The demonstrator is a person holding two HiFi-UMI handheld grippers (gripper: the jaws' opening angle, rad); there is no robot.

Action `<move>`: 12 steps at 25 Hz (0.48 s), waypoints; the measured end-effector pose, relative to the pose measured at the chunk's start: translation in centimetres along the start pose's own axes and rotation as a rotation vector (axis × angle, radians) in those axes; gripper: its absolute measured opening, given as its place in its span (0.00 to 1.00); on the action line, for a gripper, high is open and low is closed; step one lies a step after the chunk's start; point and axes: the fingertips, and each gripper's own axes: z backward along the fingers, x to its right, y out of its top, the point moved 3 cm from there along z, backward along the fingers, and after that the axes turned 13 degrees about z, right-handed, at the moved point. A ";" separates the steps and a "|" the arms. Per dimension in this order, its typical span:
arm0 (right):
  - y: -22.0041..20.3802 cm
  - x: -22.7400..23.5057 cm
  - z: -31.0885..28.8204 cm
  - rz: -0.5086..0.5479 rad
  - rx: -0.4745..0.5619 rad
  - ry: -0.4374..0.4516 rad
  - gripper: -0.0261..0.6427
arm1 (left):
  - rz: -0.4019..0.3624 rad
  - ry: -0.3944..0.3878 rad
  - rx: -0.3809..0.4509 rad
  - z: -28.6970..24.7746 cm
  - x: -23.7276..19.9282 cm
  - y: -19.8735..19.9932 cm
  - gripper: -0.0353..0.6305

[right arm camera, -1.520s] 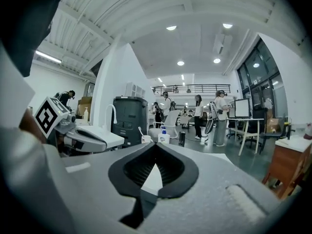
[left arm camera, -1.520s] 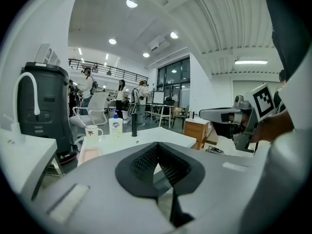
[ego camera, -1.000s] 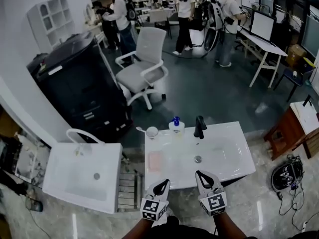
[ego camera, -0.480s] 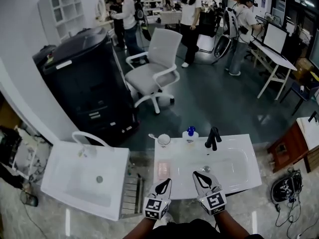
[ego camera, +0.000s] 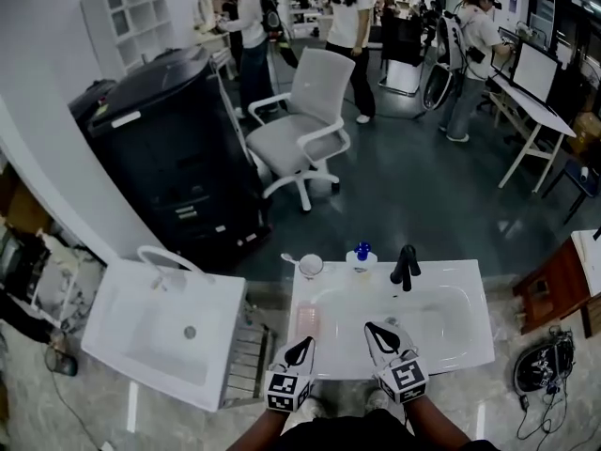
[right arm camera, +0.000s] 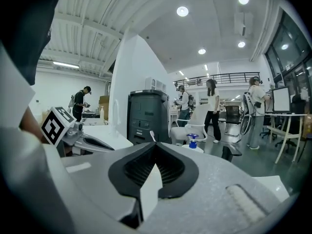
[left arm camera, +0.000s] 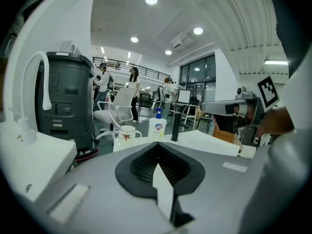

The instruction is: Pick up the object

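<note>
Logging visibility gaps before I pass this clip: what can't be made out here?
Head view: pink item on the sink ledge, too small to identify; in the gripper views the shut left gripper and right gripper block it.
Head view: what stands in the mug, too small.
Left gripper view: soap bottle label print, too small to read.

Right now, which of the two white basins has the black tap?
The right basin: black tap at its back rim, beside the blue-capped bottle. The left basin has a white tap.
</note>
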 end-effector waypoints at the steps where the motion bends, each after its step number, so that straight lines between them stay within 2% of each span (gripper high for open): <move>1: -0.2 0.2 -0.1 0.005 -0.001 0.009 0.04 | 0.006 0.014 -0.003 0.0 0.0 -0.2 0.08; 5: -1.1 1.3 -0.3 0.008 -0.004 0.032 0.04 | 0.024 0.079 -0.012 -0.3 -0.1 -1.1 0.08; 6: -1.2 1.4 -0.4 0.004 -0.002 0.039 0.04 | 0.031 0.097 -0.018 -0.3 -0.3 -1.4 0.11; 9: -1.7 1.6 -0.6 -0.002 0.000 0.070 0.04 | 0.052 0.153 -0.060 -0.8 -0.9 -2.4 0.21; 12: -2.4 1.6 -0.5 -0.007 -0.011 0.097 0.04 | 0.062 0.207 -0.108 -1.4 -1.5 -3.5 0.41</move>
